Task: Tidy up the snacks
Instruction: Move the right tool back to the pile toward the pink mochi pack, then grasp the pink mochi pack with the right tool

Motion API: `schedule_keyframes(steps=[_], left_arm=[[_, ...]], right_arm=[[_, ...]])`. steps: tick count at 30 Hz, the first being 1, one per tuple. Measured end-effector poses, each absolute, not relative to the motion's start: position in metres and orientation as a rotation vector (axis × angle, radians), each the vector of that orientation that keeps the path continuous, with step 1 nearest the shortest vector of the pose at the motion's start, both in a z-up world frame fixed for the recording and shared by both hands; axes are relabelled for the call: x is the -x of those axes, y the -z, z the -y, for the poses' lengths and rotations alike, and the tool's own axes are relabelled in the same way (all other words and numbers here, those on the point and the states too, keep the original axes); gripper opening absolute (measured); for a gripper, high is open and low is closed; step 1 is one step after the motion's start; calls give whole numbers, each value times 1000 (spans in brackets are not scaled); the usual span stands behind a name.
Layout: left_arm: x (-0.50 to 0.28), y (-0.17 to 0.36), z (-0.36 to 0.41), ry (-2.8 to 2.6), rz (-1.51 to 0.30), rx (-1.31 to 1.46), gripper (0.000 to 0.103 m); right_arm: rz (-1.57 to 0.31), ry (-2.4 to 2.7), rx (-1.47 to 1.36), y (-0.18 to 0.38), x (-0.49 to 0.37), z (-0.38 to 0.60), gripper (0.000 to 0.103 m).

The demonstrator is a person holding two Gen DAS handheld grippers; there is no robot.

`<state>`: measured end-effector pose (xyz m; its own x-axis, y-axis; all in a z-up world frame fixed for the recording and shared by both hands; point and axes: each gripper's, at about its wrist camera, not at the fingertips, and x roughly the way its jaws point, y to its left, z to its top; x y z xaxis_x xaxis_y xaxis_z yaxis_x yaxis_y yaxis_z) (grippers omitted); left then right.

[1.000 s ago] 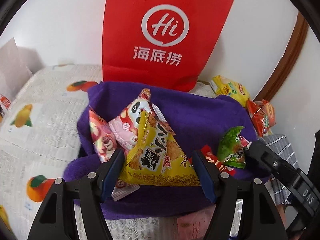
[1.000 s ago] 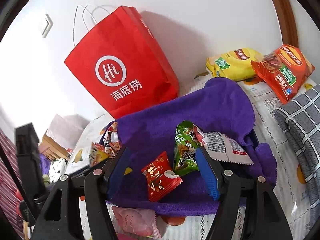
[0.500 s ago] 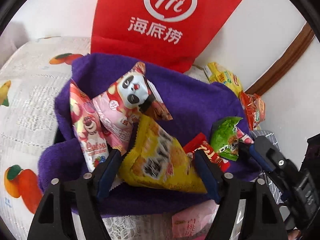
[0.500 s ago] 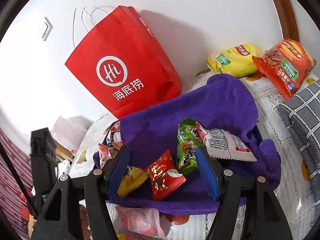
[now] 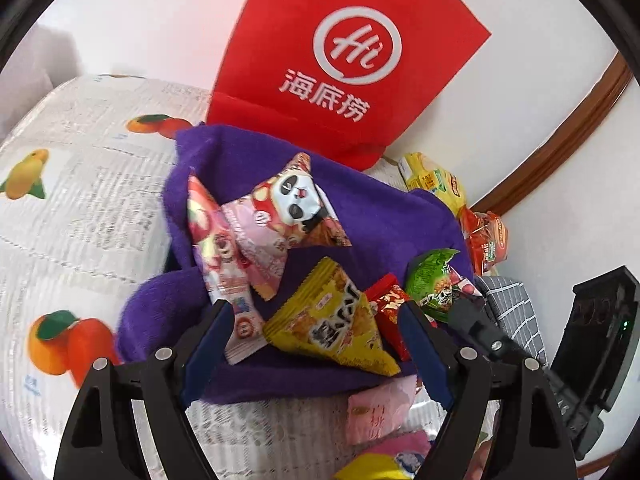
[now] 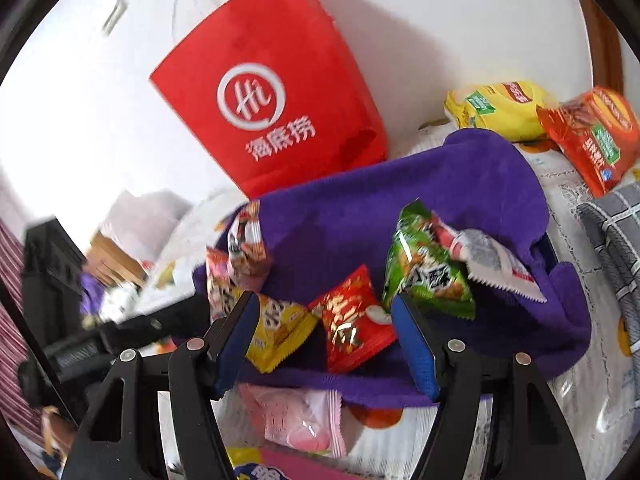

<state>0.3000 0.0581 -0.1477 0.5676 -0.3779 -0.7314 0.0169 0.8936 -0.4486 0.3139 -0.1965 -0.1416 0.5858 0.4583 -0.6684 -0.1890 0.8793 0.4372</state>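
A purple towel-lined basket (image 5: pixel 384 216) holds several snack packets: a yellow packet (image 5: pixel 336 328), a panda packet (image 5: pixel 292 208), a pink bear packet (image 5: pixel 224 264), a red packet (image 6: pixel 352 320) and a green packet (image 6: pixel 424 276). My left gripper (image 5: pixel 316 320) is open; the yellow packet lies loose on the towel between its fingers. My right gripper (image 6: pixel 324 320) is open over the basket's near edge, the red packet between its fingers. A pink packet (image 6: pixel 296 416) lies on the table before the basket.
A red paper bag (image 5: pixel 344 56) stands against the wall behind the basket. Yellow (image 6: pixel 500 108) and orange (image 6: pixel 592 136) chip bags lie at the back right. A grey checked cloth (image 6: pixel 616 240) lies right. The tablecloth (image 5: pixel 72 208) has fruit prints.
My left gripper has let go of the yellow packet, which now lies in the basket, and has drawn back. The right gripper has shifted a little closer.
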Motion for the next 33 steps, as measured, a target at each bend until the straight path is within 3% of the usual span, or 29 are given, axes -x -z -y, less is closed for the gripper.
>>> schedule_keyframes(steps=[8,11,20,33], left_arm=[[-280,134,-69,176,-878,318,83],[-280,132,-68,174,-872,302,83],[-275,125,-73,217,-864,352,83],[-275,124,-79,252,-874,412,82]], right_arm=[[-879,-412,-238,132,-273,171,70],[-936,-386,-214,139,-262,164,78],[-1125,-329,-189,178,-279,150,78],[-1131,-240,33,184,-283,114,78]])
